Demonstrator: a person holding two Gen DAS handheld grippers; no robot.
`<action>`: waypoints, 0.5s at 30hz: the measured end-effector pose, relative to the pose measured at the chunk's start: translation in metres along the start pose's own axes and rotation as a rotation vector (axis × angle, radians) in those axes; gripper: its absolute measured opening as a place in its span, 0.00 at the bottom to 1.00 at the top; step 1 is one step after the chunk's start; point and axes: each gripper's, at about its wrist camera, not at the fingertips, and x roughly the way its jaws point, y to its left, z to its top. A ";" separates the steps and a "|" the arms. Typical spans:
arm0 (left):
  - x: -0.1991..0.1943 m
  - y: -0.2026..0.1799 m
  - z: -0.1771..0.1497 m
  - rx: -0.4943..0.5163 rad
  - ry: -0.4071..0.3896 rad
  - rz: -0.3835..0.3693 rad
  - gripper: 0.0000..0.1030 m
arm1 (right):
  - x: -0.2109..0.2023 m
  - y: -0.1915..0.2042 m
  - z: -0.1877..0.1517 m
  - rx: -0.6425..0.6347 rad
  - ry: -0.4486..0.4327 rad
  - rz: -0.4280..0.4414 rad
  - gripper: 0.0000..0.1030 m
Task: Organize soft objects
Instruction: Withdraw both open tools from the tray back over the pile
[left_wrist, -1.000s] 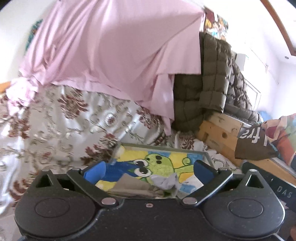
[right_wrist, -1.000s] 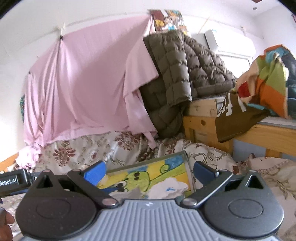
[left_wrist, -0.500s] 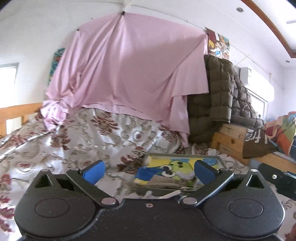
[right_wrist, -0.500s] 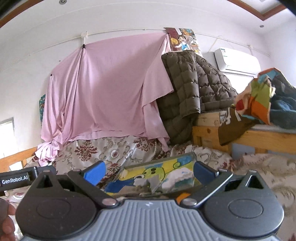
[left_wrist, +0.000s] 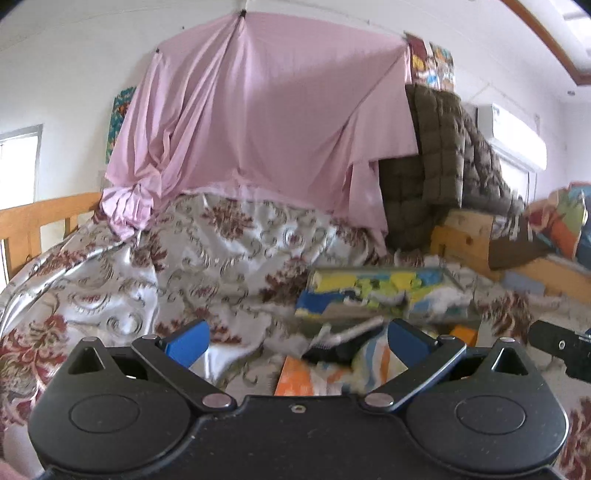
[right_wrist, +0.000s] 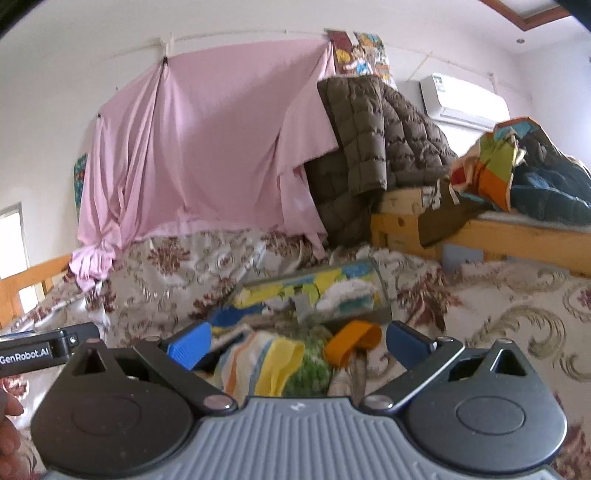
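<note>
A shallow box with a cartoon-printed lining (left_wrist: 384, 295) lies on the flowered bedspread (left_wrist: 184, 266), with folded cloths inside; it also shows in the right wrist view (right_wrist: 332, 291). In front of it lies a heap of soft things: a striped cloth (right_wrist: 255, 365), a green fuzzy piece (right_wrist: 312, 365), an orange loop (right_wrist: 351, 341) and a dark brush-like item (left_wrist: 343, 341). My left gripper (left_wrist: 295, 341) is open and empty, back from the heap. My right gripper (right_wrist: 297, 341) is open and empty, with the heap between its fingers.
A pink sheet (left_wrist: 266, 122) hangs on the back wall. A dark quilted jacket (right_wrist: 373, 147) drapes over a wooden bed frame (right_wrist: 480, 232) at right, with colourful bedding (right_wrist: 517, 162) on top. A wooden rail (left_wrist: 40, 221) stands at left.
Both grippers have pulled back from the box, which now looks smaller and farther. The heap of soft things in front of the box has come into view. Both grippers stay open.
</note>
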 end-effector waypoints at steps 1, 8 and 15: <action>-0.002 0.002 -0.004 0.010 0.020 0.001 0.99 | -0.001 0.001 -0.002 -0.003 0.014 -0.005 1.00; 0.000 0.001 -0.026 0.071 0.123 0.011 0.99 | 0.005 0.008 -0.014 -0.052 0.117 -0.089 1.00; 0.007 0.004 -0.031 0.056 0.169 0.053 0.99 | 0.014 0.013 -0.023 -0.084 0.179 -0.101 1.00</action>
